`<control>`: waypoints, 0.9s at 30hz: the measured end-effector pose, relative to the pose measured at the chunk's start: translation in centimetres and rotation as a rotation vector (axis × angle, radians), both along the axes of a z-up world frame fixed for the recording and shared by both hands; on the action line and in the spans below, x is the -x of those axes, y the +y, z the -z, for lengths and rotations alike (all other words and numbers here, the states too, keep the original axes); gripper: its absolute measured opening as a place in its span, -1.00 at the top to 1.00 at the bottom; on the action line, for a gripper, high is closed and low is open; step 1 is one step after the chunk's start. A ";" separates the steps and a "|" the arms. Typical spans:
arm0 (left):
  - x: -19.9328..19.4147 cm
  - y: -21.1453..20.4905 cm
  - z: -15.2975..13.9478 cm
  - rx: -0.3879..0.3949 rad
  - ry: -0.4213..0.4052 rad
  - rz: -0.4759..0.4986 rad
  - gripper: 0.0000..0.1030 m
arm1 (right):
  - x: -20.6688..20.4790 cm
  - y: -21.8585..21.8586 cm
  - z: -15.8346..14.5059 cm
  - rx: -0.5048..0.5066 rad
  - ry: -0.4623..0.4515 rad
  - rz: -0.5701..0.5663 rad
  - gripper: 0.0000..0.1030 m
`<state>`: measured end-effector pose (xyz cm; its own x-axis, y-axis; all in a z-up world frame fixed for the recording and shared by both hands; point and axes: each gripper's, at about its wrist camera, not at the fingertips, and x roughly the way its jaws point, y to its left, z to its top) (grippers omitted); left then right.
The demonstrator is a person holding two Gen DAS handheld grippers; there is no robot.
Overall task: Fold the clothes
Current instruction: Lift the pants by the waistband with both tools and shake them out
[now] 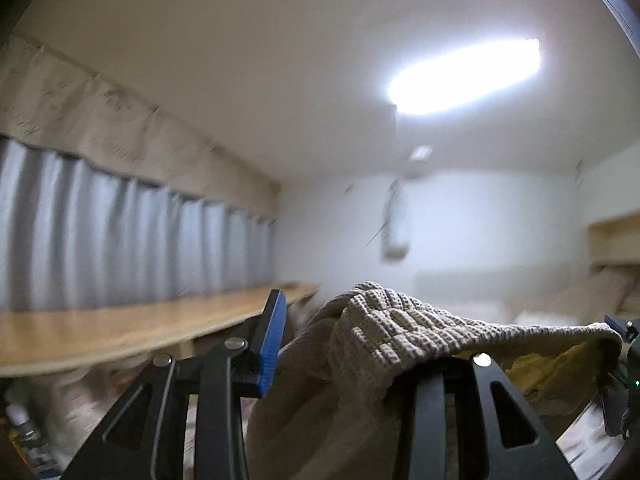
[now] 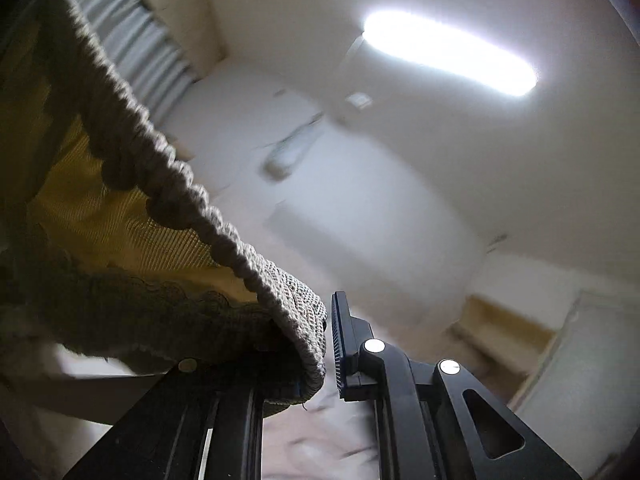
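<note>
A beige waffle-knit garment (image 1: 384,332) hangs stretched between my two grippers, lifted high in the room. In the left wrist view it is bunched between the jaws of my left gripper (image 1: 332,320). It covers the right finger and meets the blue pad (image 1: 274,332) of the left one. Its top edge runs right to my right gripper (image 1: 624,344). In the right wrist view my right gripper (image 2: 325,320) is shut on the garment's hem (image 2: 296,312), which wraps over the left finger. Yellow mesh (image 2: 100,208) and a lace trim (image 2: 160,292) show on the underside.
A long wooden ledge (image 1: 120,328) runs under grey curtains (image 1: 120,220) on the left. A bright ceiling light (image 1: 464,76) and a wall air conditioner (image 1: 396,232) lie ahead. Bottles (image 1: 24,420) stand at the lower left. A wooden shelf (image 2: 500,328) is at the right.
</note>
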<state>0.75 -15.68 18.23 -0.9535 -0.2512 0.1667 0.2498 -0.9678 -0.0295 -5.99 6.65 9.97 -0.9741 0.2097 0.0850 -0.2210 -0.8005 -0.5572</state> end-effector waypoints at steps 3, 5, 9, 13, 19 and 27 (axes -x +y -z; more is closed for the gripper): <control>-0.5 2.5 -3.9 -0.003 0.076 0.082 0.25 | -2.3 4.5 -6.1 0.006 0.107 0.064 0.53; -0.5 3.7 -5.9 -0.028 0.095 0.145 0.14 | -3.8 7.0 -9.3 0.024 0.129 0.084 0.53; 1.4 5.0 -7.7 -0.104 0.018 0.288 0.13 | -5.8 11.4 -14.1 0.026 0.099 0.109 0.49; 4.8 7.4 -7.4 -0.075 -0.077 0.333 0.10 | -4.7 15.7 -15.8 0.053 -0.033 0.125 0.14; 10.0 11.8 -8.1 0.033 -0.139 0.292 0.10 | 0.8 18.6 -16.2 -0.008 -0.072 0.274 0.14; 13.6 13.2 -11.7 0.097 -0.158 0.247 0.02 | 5.2 20.6 -20.9 0.059 -0.068 0.327 0.02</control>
